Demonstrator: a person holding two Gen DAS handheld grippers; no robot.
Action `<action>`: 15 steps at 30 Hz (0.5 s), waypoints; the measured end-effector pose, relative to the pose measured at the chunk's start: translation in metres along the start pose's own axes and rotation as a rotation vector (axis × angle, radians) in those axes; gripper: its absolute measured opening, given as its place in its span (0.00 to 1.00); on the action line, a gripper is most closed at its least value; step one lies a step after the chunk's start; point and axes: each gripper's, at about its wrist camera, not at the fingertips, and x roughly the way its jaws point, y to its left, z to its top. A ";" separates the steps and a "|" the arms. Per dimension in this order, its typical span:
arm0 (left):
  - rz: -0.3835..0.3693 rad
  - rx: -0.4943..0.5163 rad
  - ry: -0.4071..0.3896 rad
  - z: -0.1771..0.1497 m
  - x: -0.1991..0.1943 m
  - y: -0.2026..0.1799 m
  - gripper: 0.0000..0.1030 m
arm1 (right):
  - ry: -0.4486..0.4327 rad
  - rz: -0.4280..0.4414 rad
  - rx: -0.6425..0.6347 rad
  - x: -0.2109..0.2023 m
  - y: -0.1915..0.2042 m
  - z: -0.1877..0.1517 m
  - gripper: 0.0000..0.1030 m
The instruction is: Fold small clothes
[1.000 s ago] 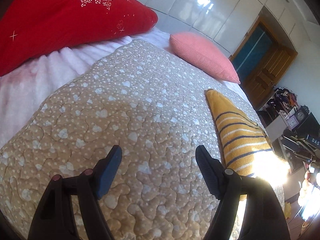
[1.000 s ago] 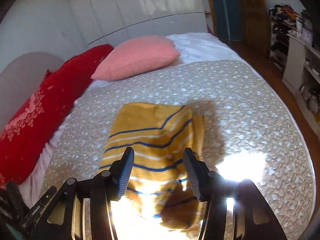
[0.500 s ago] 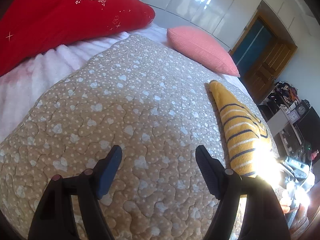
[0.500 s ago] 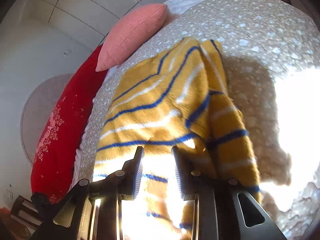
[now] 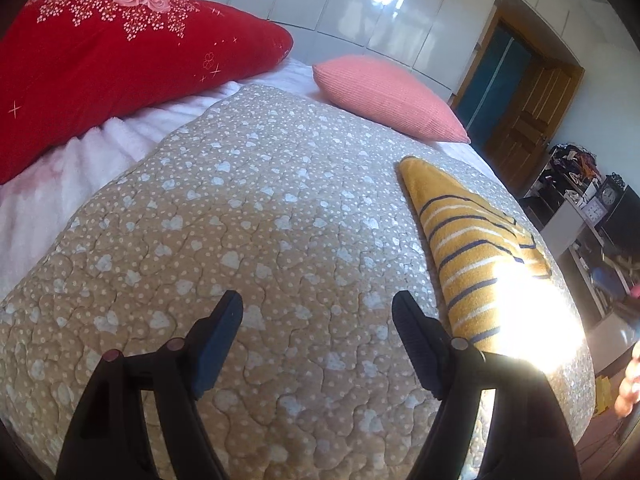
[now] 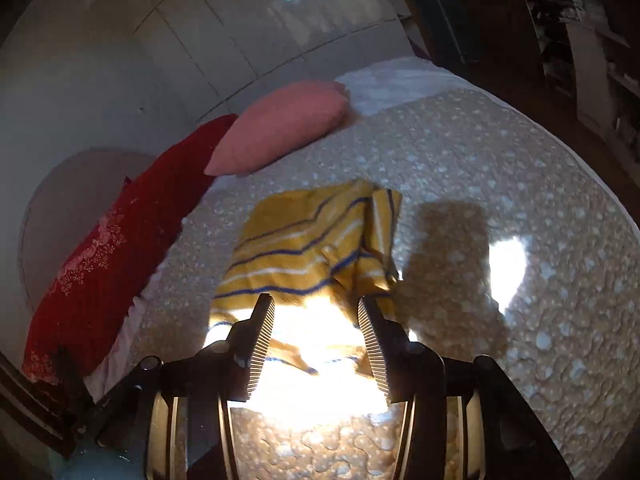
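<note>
The right gripper (image 6: pixel 316 316) hangs wide open and empty above the striped yellow garment (image 6: pixel 308 240), seemingly lining up a grab, while the left gripper (image 5: pixel 318 308), equally open and empty, waits over bare quilt (image 5: pixel 240 220).

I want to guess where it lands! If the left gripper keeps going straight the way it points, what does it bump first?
Probably the quilt. The left gripper is open over bare quilt; the striped yellow garment lies off to its right, outside that line.

My left gripper (image 5: pixel 318 306) hung with jaws spread wide, holding nothing. My right gripper (image 6: pixel 316 312) was likewise spread, empty.
</note>
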 end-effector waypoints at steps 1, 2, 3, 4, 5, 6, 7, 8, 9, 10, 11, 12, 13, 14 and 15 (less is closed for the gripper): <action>0.001 0.010 -0.005 -0.001 0.000 -0.003 0.76 | -0.005 0.037 -0.007 0.006 0.012 0.010 0.61; -0.002 0.024 -0.009 -0.002 -0.001 -0.007 0.77 | 0.005 0.076 -0.007 0.018 0.025 0.019 0.61; -0.004 0.035 -0.009 -0.003 -0.001 -0.009 0.77 | 0.024 0.115 0.003 0.034 0.037 0.025 0.61; -0.004 0.044 -0.008 -0.004 -0.001 -0.011 0.77 | 0.045 0.158 0.018 0.053 0.047 0.031 0.61; -0.004 0.054 -0.007 -0.005 -0.001 -0.012 0.77 | 0.067 0.191 0.031 0.073 0.056 0.035 0.61; -0.004 0.064 -0.007 -0.006 0.000 -0.013 0.77 | 0.090 0.217 0.047 0.092 0.063 0.038 0.61; -0.001 0.070 -0.006 -0.006 0.001 -0.013 0.77 | 0.118 0.249 0.074 0.112 0.066 0.040 0.61; 0.004 0.072 -0.005 -0.006 0.001 -0.013 0.77 | 0.153 0.283 0.115 0.132 0.065 0.041 0.61; 0.002 0.071 -0.003 -0.006 0.002 -0.012 0.77 | 0.184 0.297 0.158 0.150 0.061 0.041 0.61; 0.000 0.067 -0.001 -0.005 0.002 -0.011 0.77 | 0.203 0.291 0.195 0.165 0.053 0.040 0.61; -0.002 0.062 0.000 -0.004 0.002 -0.009 0.77 | 0.216 0.267 0.222 0.176 0.043 0.038 0.58; -0.003 0.056 0.000 -0.003 0.002 -0.007 0.77 | 0.210 0.236 0.251 0.179 0.028 0.037 0.49; -0.005 0.050 -0.001 -0.002 0.002 -0.005 0.77 | 0.195 0.237 0.287 0.177 0.012 0.035 0.43; -0.007 0.043 -0.001 0.000 0.002 -0.003 0.77 | 0.181 0.256 0.327 0.170 -0.005 0.033 0.39; -0.008 0.036 0.000 0.001 0.002 -0.001 0.77 | 0.166 0.269 0.360 0.161 -0.020 0.030 0.39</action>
